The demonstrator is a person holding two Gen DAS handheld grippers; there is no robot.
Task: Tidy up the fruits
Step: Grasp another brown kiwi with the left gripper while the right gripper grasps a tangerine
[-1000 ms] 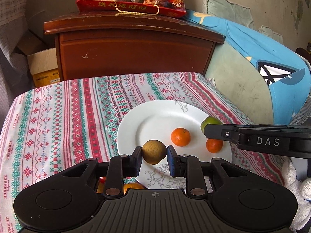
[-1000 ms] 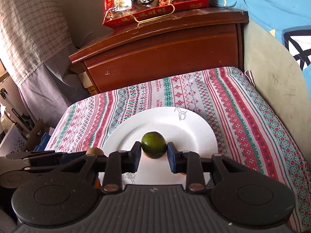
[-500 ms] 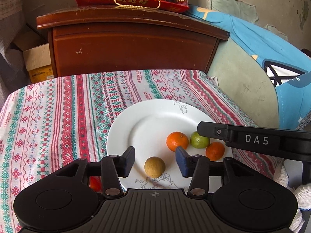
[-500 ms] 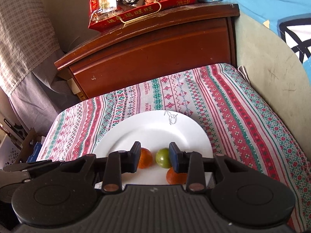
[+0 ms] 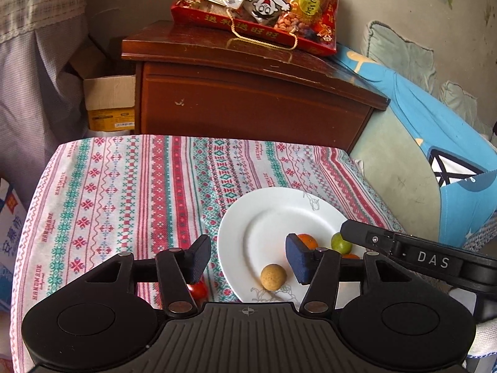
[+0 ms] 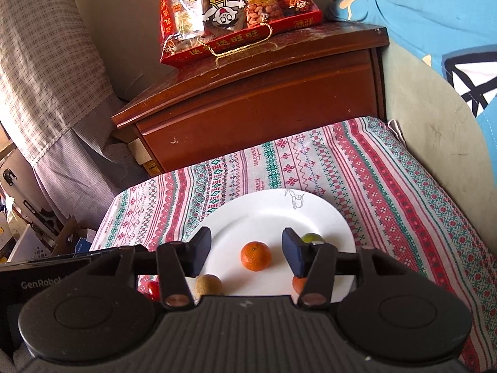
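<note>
Both hand-held grippers, left [image 5: 245, 258] and right [image 6: 246, 254], are hanging released, grasping nothing. On the white plate [image 6: 267, 214] four round fruits are lying: a bright orange [image 6: 256, 255] in the middle, a green lime [image 6: 310, 237] at the right, a dull brown fruit [image 5: 273, 277] near, and another orange [image 6: 298, 283] partly hidden. A red tomato [image 5: 198, 289] is lying on the tabletop [image 5: 124, 186], left of the plate.

Four small fruits [image 6: 256, 255] on white plate [image 6: 264, 211]
</note>
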